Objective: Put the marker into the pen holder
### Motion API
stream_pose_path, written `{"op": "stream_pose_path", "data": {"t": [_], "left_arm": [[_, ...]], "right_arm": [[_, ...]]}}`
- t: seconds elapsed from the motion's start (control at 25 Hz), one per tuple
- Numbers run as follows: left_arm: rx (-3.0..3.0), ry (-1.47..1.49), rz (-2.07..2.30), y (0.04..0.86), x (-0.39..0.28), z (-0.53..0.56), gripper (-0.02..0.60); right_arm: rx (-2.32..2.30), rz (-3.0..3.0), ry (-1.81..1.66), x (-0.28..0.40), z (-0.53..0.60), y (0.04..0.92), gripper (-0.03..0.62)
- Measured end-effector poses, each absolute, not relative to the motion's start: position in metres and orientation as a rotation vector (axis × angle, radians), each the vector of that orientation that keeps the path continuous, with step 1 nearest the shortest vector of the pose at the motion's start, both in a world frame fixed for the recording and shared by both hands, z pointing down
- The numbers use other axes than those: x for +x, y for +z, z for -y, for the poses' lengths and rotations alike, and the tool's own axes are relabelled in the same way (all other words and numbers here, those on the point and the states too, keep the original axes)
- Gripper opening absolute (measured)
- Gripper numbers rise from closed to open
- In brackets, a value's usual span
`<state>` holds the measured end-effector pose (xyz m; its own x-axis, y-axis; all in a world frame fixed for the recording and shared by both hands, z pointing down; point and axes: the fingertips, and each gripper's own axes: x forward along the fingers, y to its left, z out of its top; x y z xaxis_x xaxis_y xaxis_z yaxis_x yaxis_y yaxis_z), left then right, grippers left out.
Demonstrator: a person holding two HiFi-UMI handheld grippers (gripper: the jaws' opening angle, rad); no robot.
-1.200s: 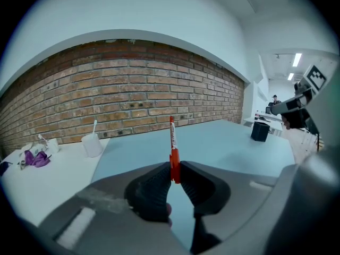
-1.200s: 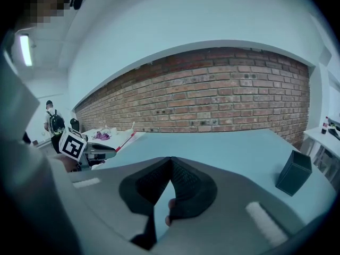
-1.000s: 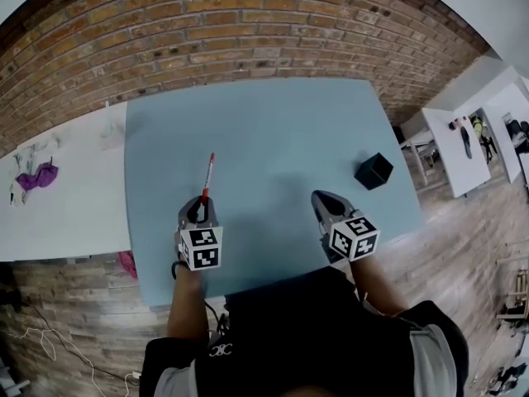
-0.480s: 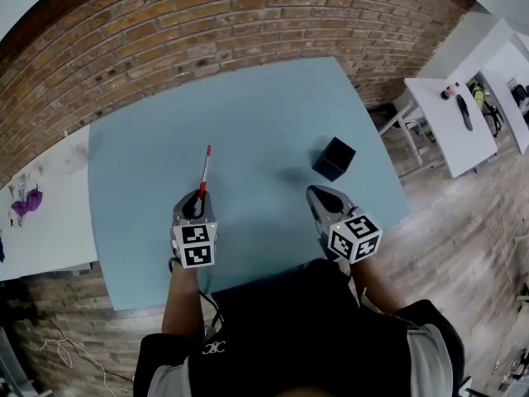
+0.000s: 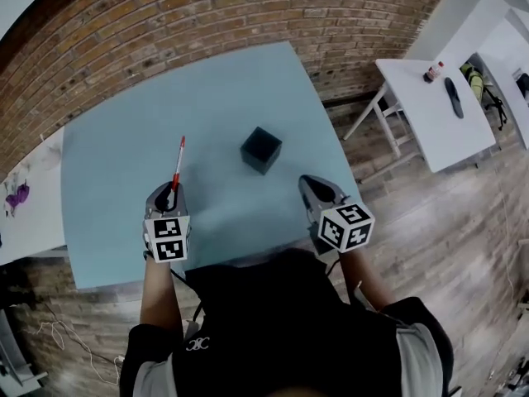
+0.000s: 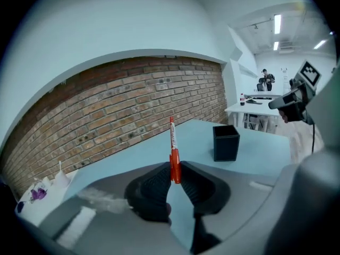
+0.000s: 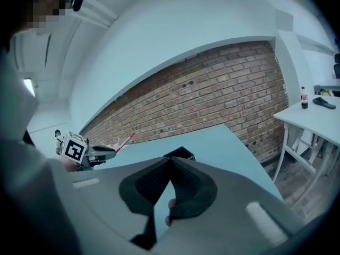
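Left of the pen holder [image 5: 261, 150], the red marker [image 5: 177, 165] juts from the left tongs [image 5: 170, 197], whose jaws are clamped on its lower end above the blue bench [image 5: 116, 139]. Right of the pen holder, the right tongs [image 5: 313, 187] hover with jaws closed on nothing.

Marker [image 5: 178, 164] — glossy red plastic; holder [image 5: 261, 150] matt black; table [image 5: 124, 139] smooth, matt; wall [image 5: 207, 15] rough brick; floor [image 5: 430, 213] — wood planks.

One marker [image 5: 177, 162], one pen holder [image 5: 261, 149]
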<state>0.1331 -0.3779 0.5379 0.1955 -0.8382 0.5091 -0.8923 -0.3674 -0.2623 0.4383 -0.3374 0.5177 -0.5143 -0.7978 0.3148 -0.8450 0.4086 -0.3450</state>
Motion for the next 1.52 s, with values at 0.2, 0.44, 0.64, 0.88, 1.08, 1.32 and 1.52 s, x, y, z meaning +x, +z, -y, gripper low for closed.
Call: {"op": "stream_pose_path", "data": {"t": [0.2,0.44,0.64,0.88,1.08,1.32,1.52], "left_arm": [[2.330,1.016,1.680,0.530,0.176,0.348,0.066],[2.389,1.501,1.481,0.543,0.201,0.342,0.066],[2.463,1.900,1.256,0.536,0.228,0.370,0.067],[2.390,2.391,0.822,0.543,0.251,0.399,0.067],[2.296,2.550,0.591,0.556,0.270,0.424,0.067],[2.178,2.679,0.411,0.571,0.286,0.449,0.067],[2.119,2.565,0.299,0.585,0.300,0.458,0.069]], "right_arm": [[1.396,2.567,0.743,0.468,0.326,0.501,0.005],[1.376,2.586,0.693,0.468,0.310,0.483,0.005],[1.404,2.572,0.669,0.490,0.293,0.488,0.005],[1.451,2.542,0.717,0.514,0.284,0.493,0.005],[1.428,2.536,0.753,0.522,0.269,0.496,0.005],[1.473,2.530,0.736,0.523,0.273,0.493,0.005],[1.486,2.552,0.684,0.523,0.269,0.490,0.005]]}}
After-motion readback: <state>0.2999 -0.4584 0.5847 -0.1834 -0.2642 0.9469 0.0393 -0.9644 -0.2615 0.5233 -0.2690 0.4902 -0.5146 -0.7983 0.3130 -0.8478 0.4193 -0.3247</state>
